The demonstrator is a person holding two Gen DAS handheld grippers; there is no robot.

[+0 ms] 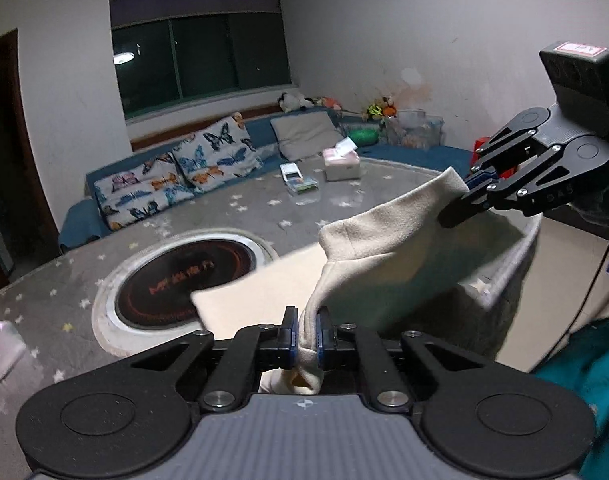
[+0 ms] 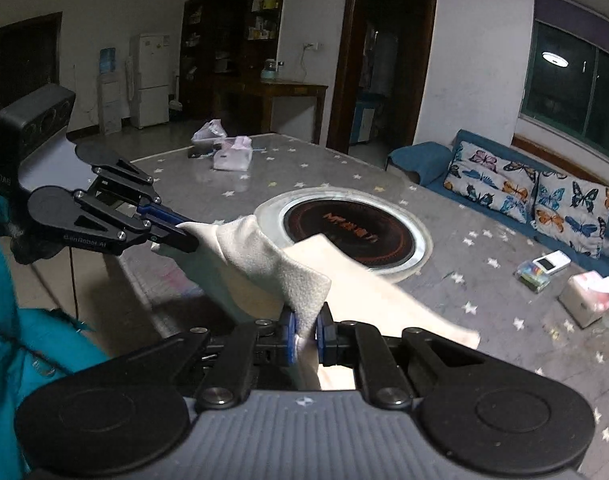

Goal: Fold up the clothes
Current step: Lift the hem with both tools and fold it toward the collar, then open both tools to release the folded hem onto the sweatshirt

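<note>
A cream fleece garment (image 1: 368,252) hangs in the air above the table, stretched between both grippers. My left gripper (image 1: 307,334) is shut on one bunched edge of it, the cloth pinched between its blue pads. At the right of the left wrist view my right gripper (image 1: 462,194) clamps the other end. In the right wrist view the right gripper (image 2: 306,330) is shut on a fold of the garment (image 2: 264,264), and the left gripper (image 2: 184,236) grips the far end at the left. The garment's lower part droops toward the table.
The grey star-patterned table (image 1: 224,216) holds a round inset hotplate (image 1: 184,280), a pink-white tissue box (image 1: 341,162), a small case (image 1: 300,184) and a plastic bag (image 2: 232,152). A blue sofa with butterfly cushions (image 1: 176,176) stands behind. A teal sleeve (image 2: 20,320) is at the left.
</note>
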